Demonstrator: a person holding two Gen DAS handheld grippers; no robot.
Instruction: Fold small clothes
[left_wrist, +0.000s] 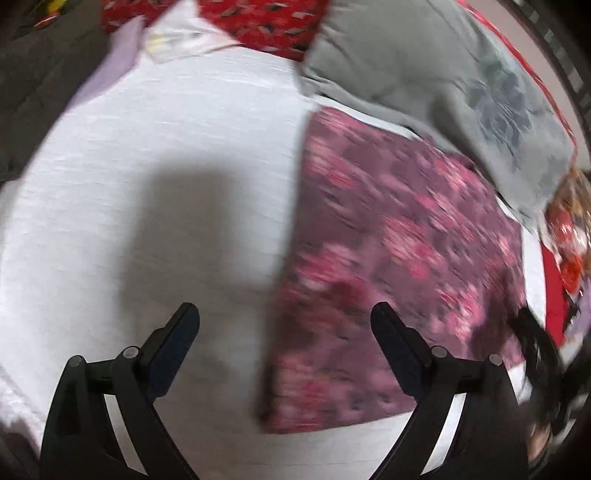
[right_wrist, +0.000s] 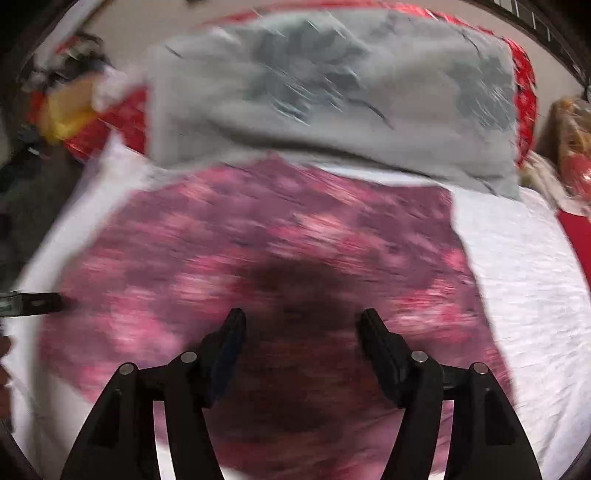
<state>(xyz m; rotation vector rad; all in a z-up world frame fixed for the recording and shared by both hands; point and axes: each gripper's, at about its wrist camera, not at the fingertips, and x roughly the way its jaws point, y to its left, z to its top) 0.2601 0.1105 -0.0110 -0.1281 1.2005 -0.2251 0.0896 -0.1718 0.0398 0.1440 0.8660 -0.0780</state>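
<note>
A purple cloth with pink flowers (left_wrist: 399, 266) lies flat on a white sheet (left_wrist: 155, 155); both views are motion-blurred. My left gripper (left_wrist: 284, 314) is open and empty, above the cloth's left edge and the sheet. In the right wrist view the same floral cloth (right_wrist: 229, 236) fills the middle. My right gripper (right_wrist: 301, 319) is open and empty above the cloth's near part. The tip of the other gripper (right_wrist: 40, 302) shows at the left edge of that view.
A grey garment with a dark print (left_wrist: 443, 85) lies beyond the floral cloth, also in the right wrist view (right_wrist: 332, 99). A red patterned bedspread (left_wrist: 266, 26) lies under the sheet. Clutter sits at the right (left_wrist: 569, 236) and at the far left (right_wrist: 66, 107).
</note>
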